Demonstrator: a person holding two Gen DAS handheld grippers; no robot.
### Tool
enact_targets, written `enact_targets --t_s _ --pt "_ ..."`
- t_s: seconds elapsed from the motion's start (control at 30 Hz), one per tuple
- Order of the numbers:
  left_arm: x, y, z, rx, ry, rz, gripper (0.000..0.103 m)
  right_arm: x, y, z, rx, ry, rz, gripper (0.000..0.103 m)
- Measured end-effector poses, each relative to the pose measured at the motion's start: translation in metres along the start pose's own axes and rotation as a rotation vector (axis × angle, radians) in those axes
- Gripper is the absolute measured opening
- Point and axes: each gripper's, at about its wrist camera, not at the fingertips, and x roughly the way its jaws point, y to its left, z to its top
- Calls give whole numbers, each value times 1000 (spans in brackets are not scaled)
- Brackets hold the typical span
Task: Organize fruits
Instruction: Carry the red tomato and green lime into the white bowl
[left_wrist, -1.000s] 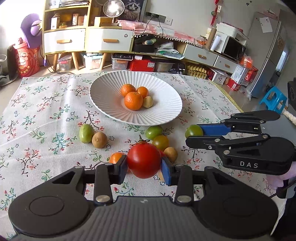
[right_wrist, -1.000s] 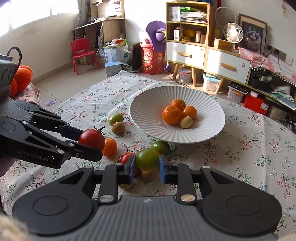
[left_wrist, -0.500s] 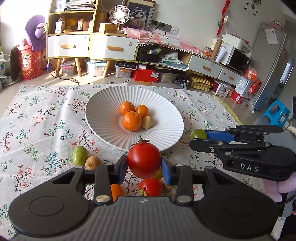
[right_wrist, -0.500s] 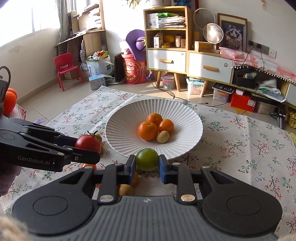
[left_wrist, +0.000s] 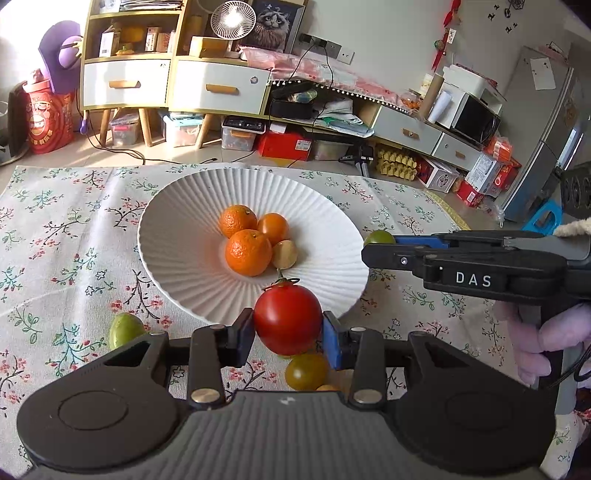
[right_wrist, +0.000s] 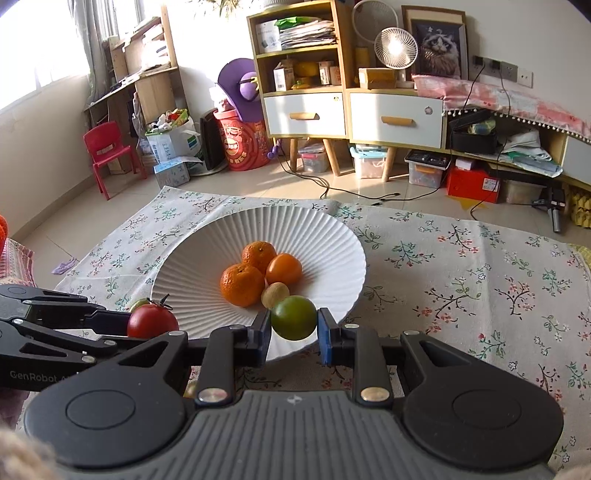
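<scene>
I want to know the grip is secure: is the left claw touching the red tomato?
Touching. The left wrist view shows the left claw with both pads pressed against the sides of the red tomato, no gap on either side.

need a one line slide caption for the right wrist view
Right gripper holds a round green tomato over the ribbed white plate rim; left gripper brings a red tomato.

Ahead of both tongs, three oranges (left_wrist: 245, 240) and a small fruit (left_wrist: 285, 254) are crowding the plate's (left_wrist: 177, 229) centre, leaving its near slope free.
</scene>
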Motion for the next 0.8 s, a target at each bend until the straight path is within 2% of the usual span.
enact_targets --t_s 0.37,0.8 --pt "31 -2 12 0 6 -3 32 33 -4 8 8 34 -11 24" --pt "42 -6 16 14 8 -9 32 44 -4 13 -22 42 5 24"
